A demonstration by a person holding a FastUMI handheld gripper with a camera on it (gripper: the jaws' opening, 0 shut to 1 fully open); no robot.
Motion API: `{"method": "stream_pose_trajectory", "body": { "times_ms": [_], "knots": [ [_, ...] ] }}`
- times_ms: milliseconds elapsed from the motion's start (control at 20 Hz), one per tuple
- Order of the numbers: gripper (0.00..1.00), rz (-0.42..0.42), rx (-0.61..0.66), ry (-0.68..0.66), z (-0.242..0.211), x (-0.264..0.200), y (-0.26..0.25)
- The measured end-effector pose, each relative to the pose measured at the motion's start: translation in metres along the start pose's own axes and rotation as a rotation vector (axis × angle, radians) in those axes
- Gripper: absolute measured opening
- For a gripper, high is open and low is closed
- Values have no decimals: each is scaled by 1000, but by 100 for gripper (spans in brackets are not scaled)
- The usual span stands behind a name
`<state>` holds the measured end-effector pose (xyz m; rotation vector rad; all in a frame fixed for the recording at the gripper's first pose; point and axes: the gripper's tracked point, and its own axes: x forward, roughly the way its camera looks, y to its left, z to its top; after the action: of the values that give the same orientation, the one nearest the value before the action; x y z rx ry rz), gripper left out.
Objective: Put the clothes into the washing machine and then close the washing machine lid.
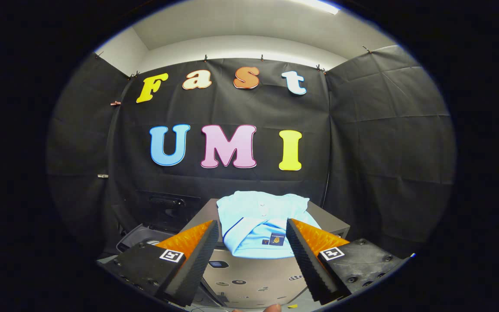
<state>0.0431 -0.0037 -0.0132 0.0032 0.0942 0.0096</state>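
A folded light-blue shirt [260,225] with a dark trim line and a small badge lies on top of a grey box-shaped unit [327,219], just beyond my fingertips. My gripper [252,229] is open, its two orange-and-black fingers spread wide to either side of the shirt's near edge, touching nothing. To the left and lower sits the washing machine [145,236], its dark lid [167,208] raised upright at the back and the tub opening partly hidden by my left finger [189,251].
The beige front panel [254,277] with round markings lies below and between my fingers. Black cloth walls close the booth on three sides. A fingertip of a person's hand [271,308] peeks in at the very bottom.
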Motion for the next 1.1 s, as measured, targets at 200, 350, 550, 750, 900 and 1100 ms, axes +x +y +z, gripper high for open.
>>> {"method": "stream_pose_trajectory", "body": {
  "times_ms": [200,350,550,750,900,1100],
  "knots": [
    [98,21,64,35,12,25,-1],
    [98,-3,26,61,16,48,-15],
    [98,-54,-50,104,18,81,-35],
    [97,-40,-25,232,-2,110,-31],
    [97,-49,-31,355,-27,135,-39],
    [97,-96,-8,443,-54,176,-53]
  ]
}}
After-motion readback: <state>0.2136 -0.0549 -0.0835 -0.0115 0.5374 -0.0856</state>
